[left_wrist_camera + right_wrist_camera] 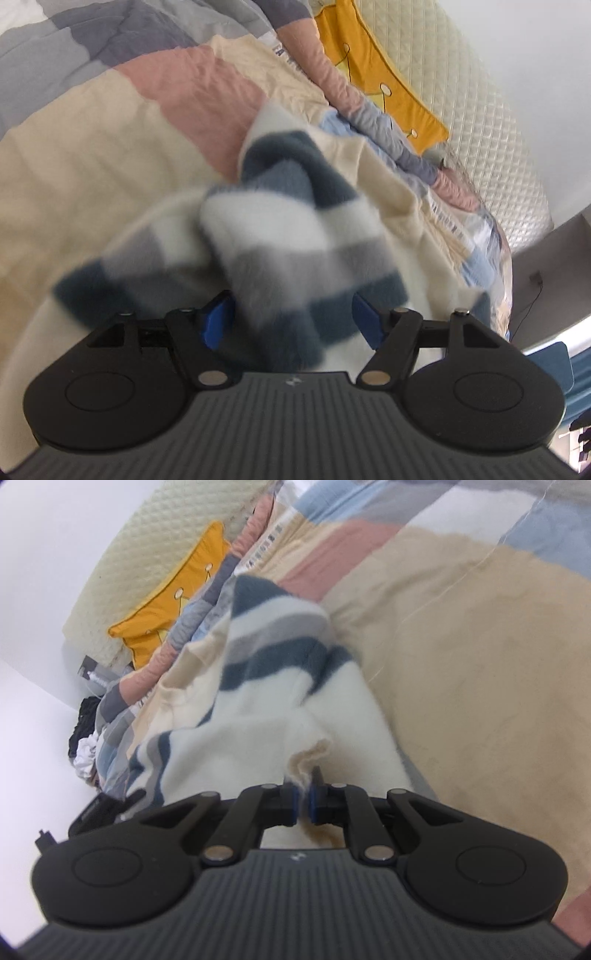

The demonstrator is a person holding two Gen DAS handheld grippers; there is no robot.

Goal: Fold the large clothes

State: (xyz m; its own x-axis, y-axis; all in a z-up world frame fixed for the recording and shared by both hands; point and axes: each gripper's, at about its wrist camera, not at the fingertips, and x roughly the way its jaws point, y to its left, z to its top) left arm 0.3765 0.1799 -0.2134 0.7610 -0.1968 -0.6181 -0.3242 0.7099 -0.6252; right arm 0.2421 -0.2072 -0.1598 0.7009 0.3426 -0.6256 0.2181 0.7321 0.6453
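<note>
Fleece garment (295,236), cream, blue-grey stripes, rumpled

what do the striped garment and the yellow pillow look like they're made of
The striped garment looks like soft fleece or brushed knit: its surface is fuzzy and matte, with furry stripe edges. The yellow pillow seems a smooth woven fabric, likely cotton, flat and matte with stitched or printed crown outlines. Blur leaves both uncertain.
</note>
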